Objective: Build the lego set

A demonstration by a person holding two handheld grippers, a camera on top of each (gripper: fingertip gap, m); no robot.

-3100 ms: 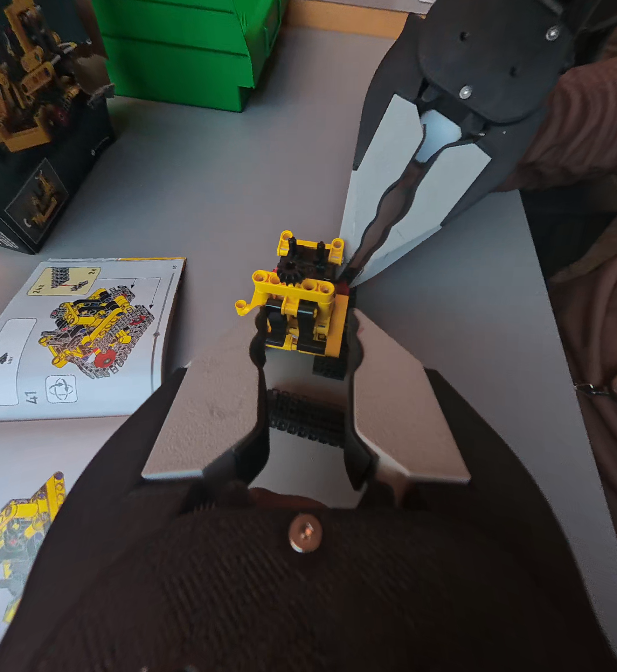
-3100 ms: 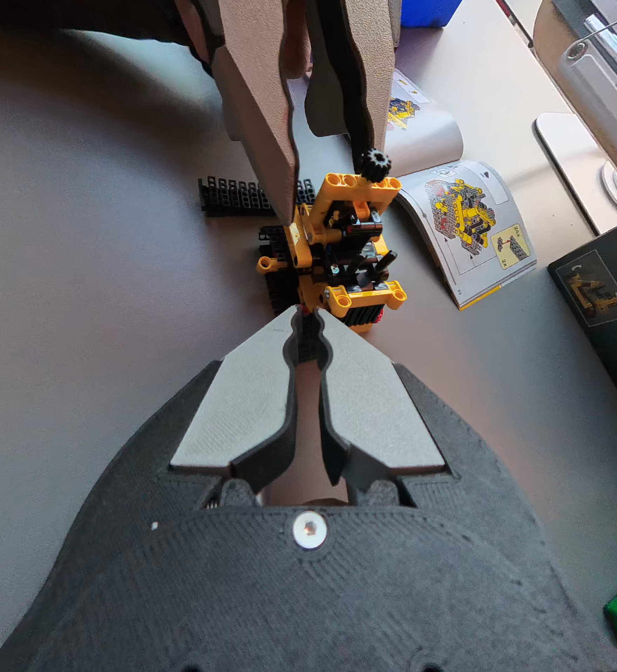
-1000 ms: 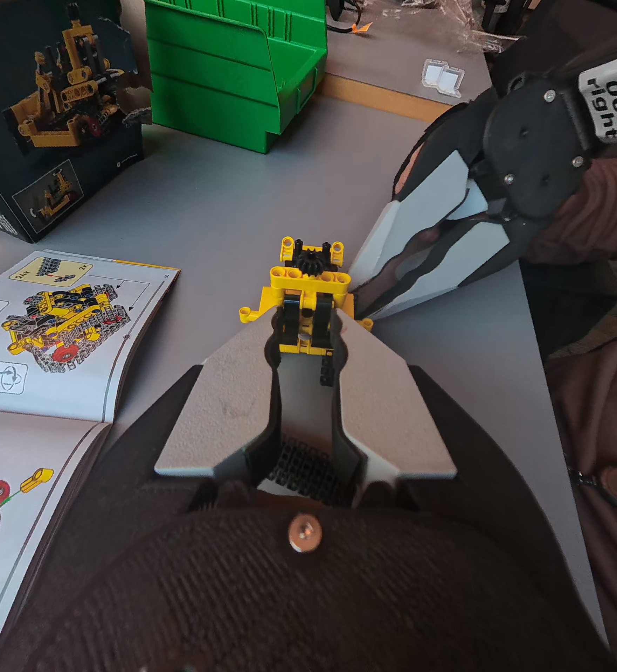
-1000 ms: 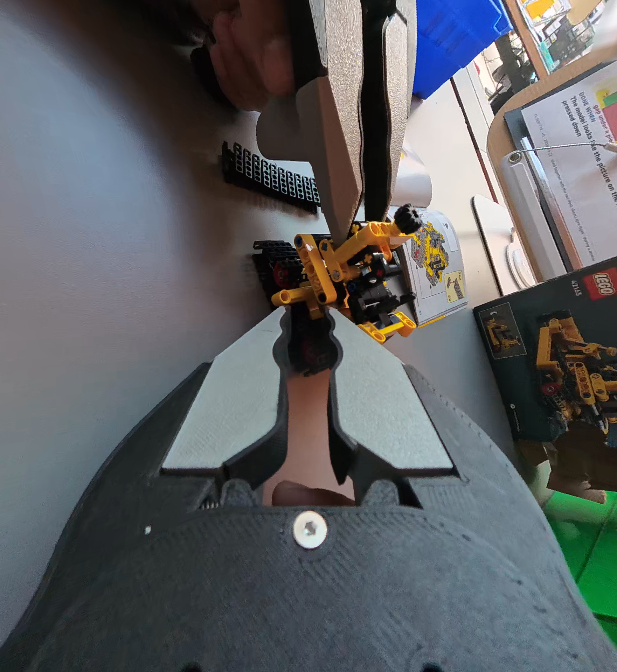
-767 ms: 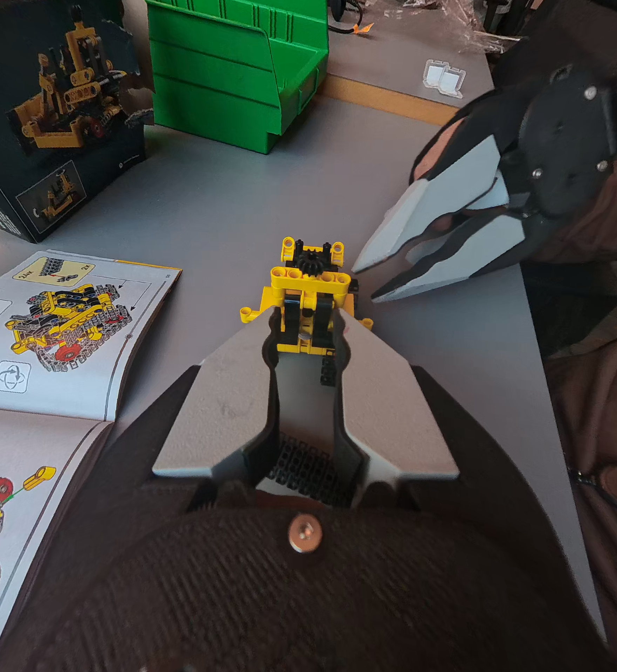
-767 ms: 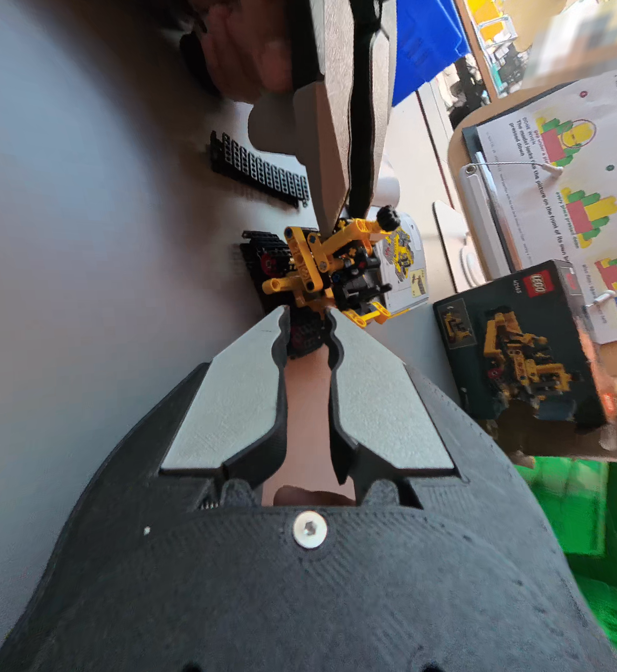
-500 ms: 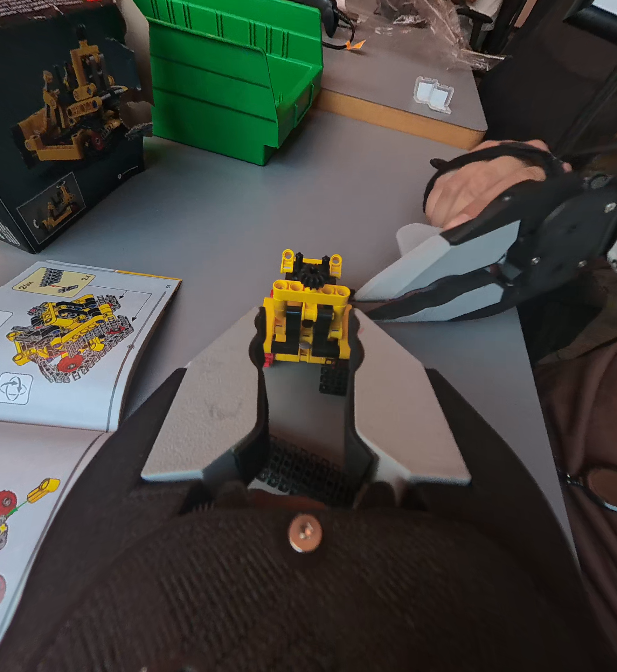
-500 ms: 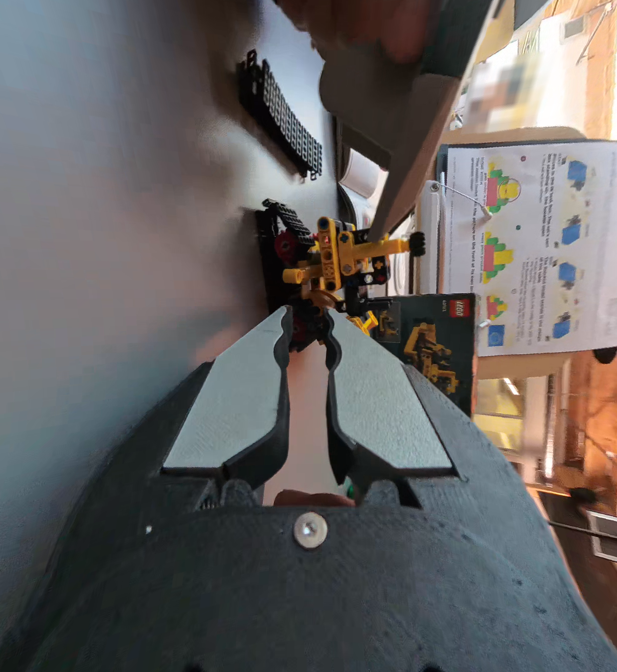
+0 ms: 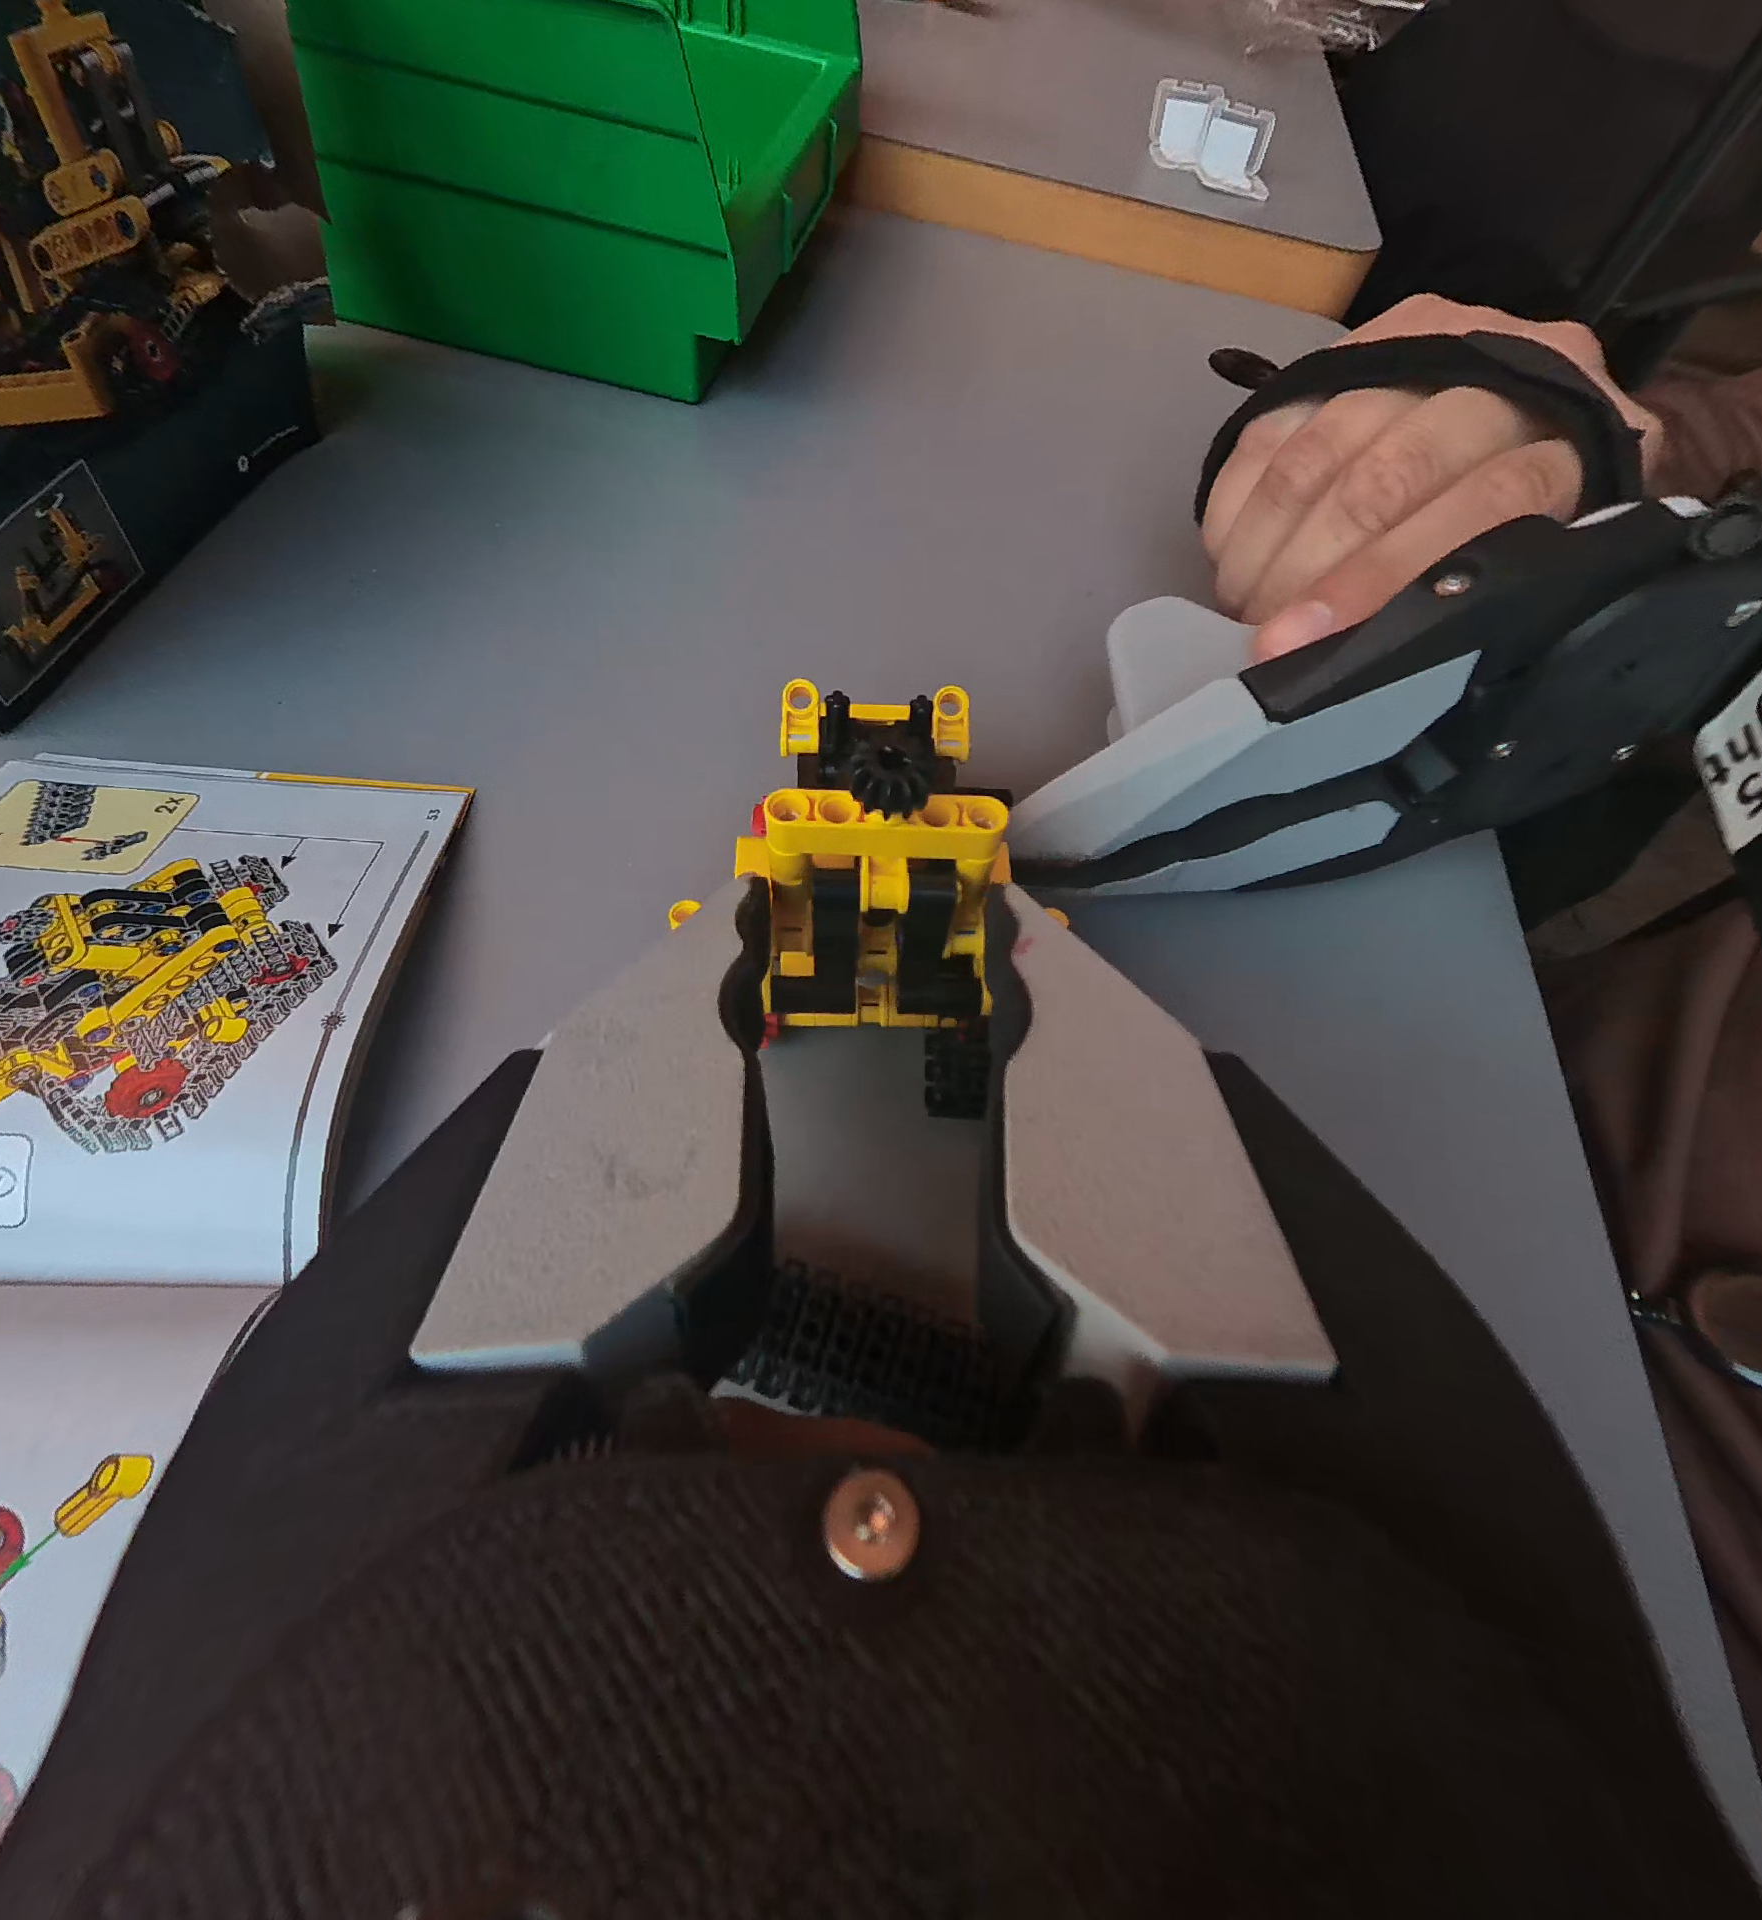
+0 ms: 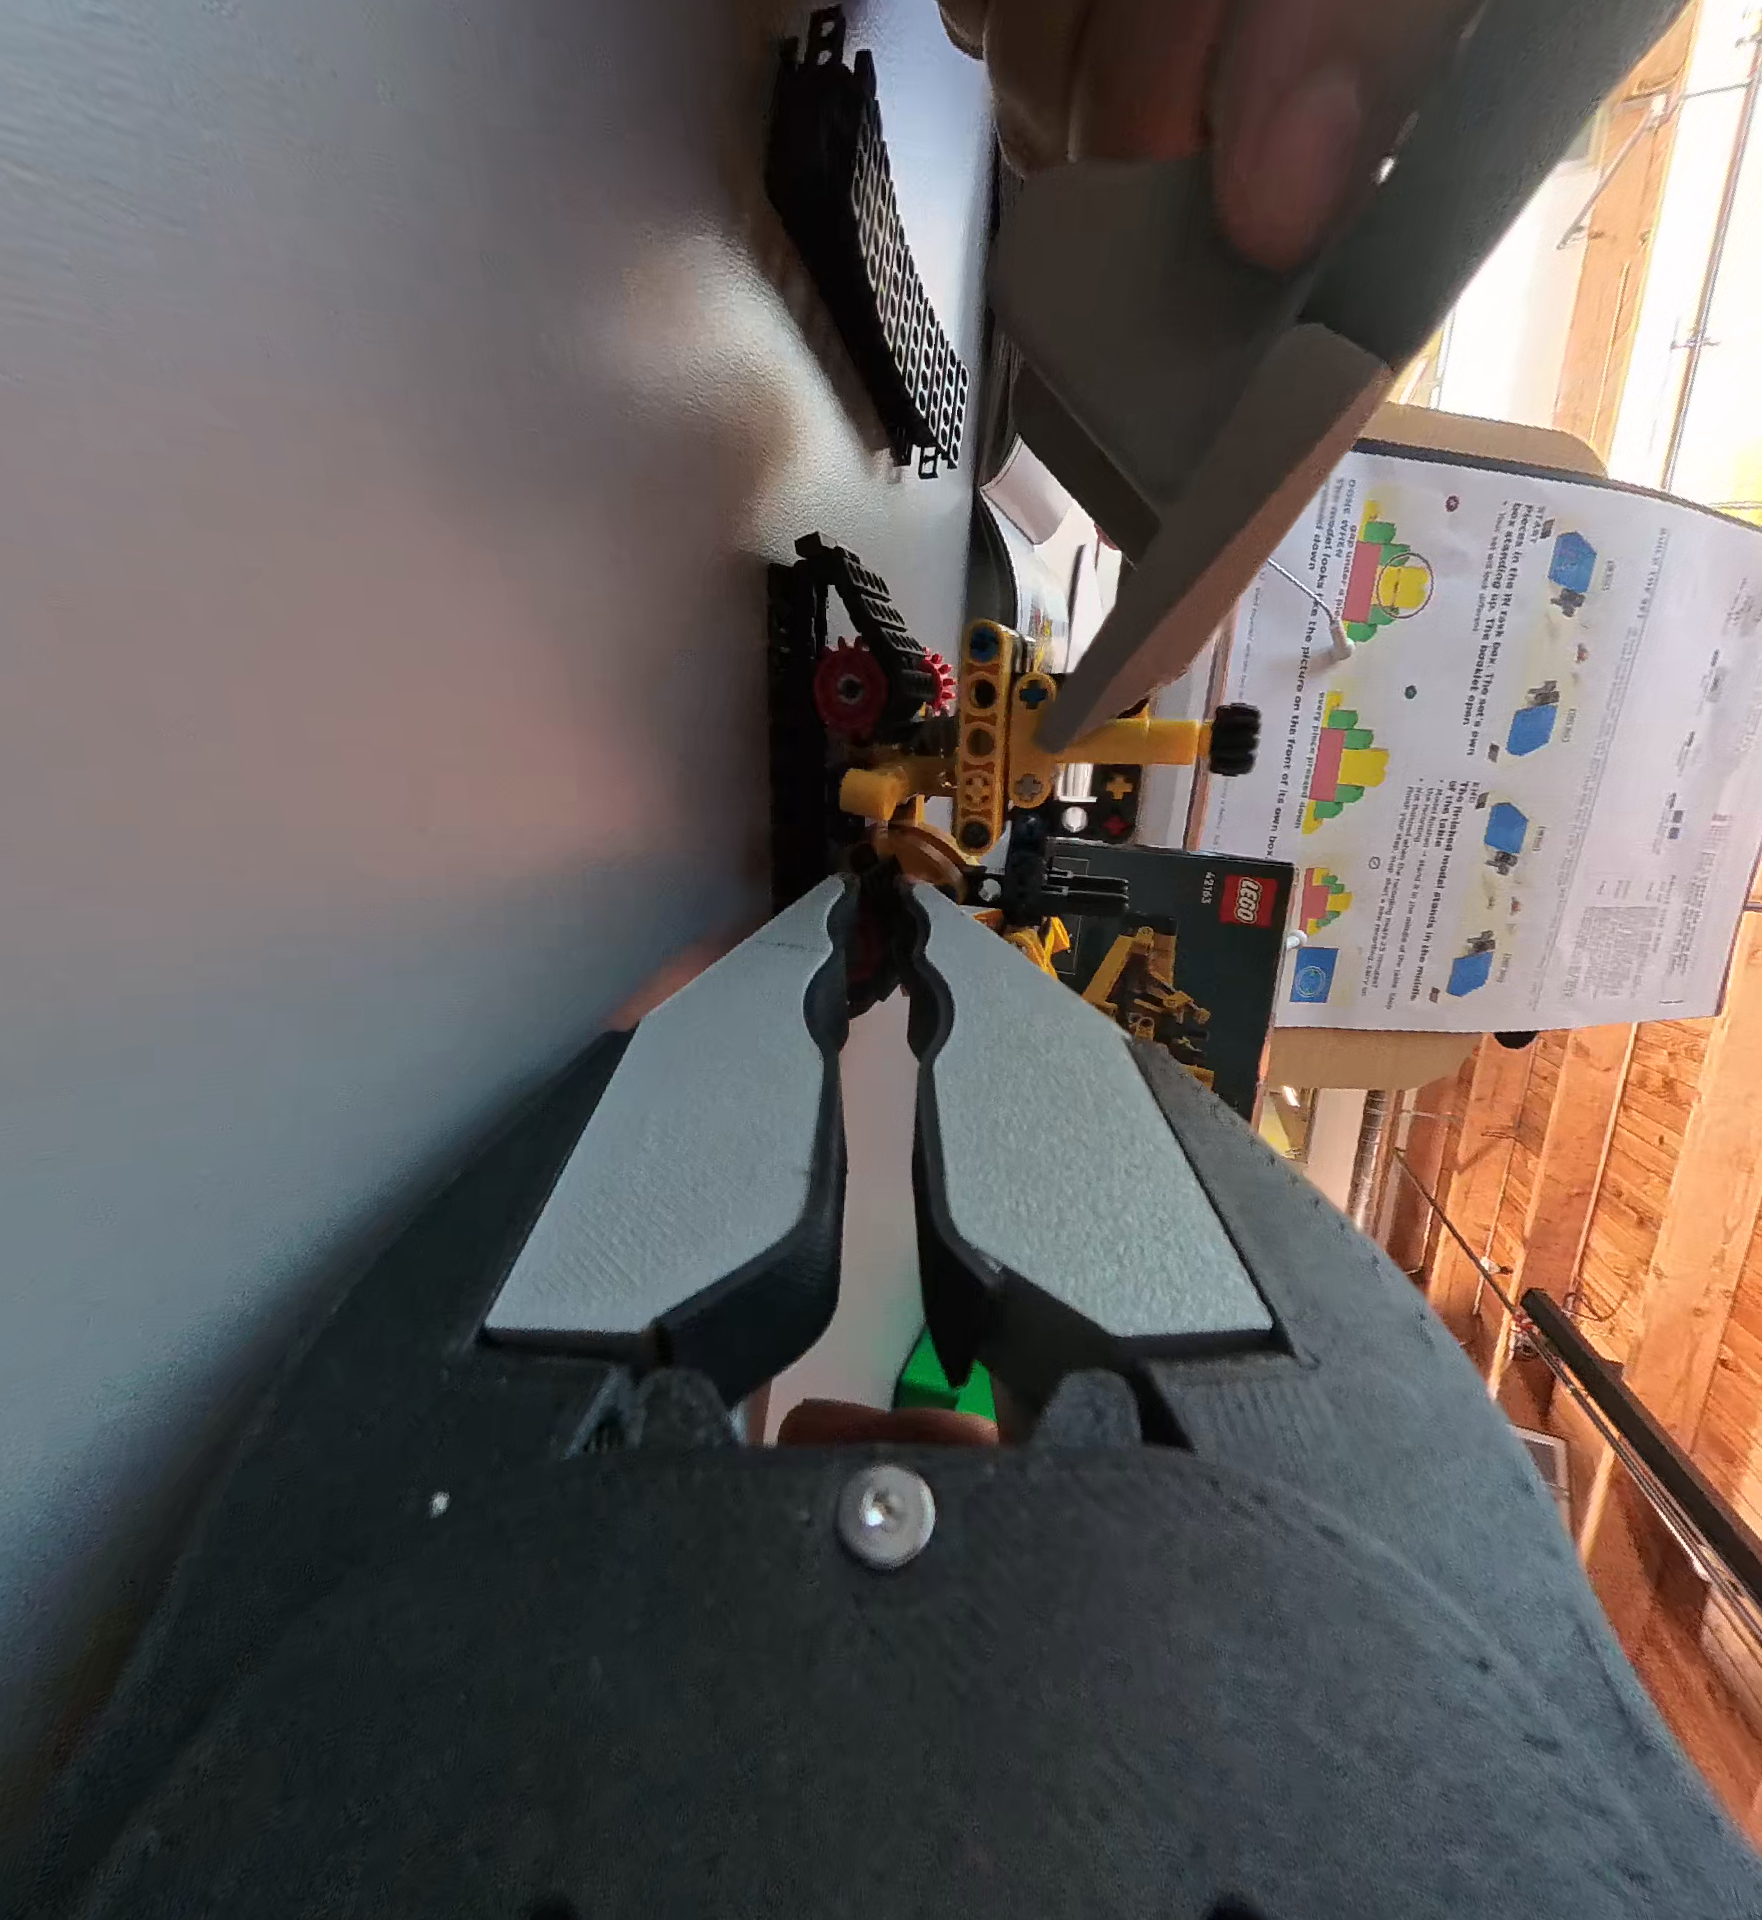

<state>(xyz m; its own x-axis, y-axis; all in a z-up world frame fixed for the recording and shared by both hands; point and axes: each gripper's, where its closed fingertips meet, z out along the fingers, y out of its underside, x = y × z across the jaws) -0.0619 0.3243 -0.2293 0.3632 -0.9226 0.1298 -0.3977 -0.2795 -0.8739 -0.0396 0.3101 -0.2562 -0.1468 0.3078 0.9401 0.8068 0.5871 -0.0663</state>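
Daylight glare top right in right wrist view, fisheye warp (edges), near parts blurry.

Glossy plastic model [image 9: 877, 904], matt grey table [image 9: 586, 561], smooth paper booklet [image 9: 160, 997], rough-grained wooden wall [image 10: 1687, 1195].

A grey table [image 9: 960, 499] carries everything. At its middle stands the yellow and black lego model [image 9: 872, 894], on the surface as far as the wrist views show. Just near of it lies a loose black track strip [image 9: 872, 1340], partly hidden. To the left an open instruction booklet [image 9: 181, 997] lies flat, its pages curling at the spine. Beyond that, at the far left, the dark set box [image 9: 77, 312] stands on the tabletop, and just right of it sits a green storage bin [image 9: 565, 187]. A second surface with a wooden edge [image 9: 1095, 223] adjoins the far side, bearing a small clear plastic packet [image 9: 1209, 135].
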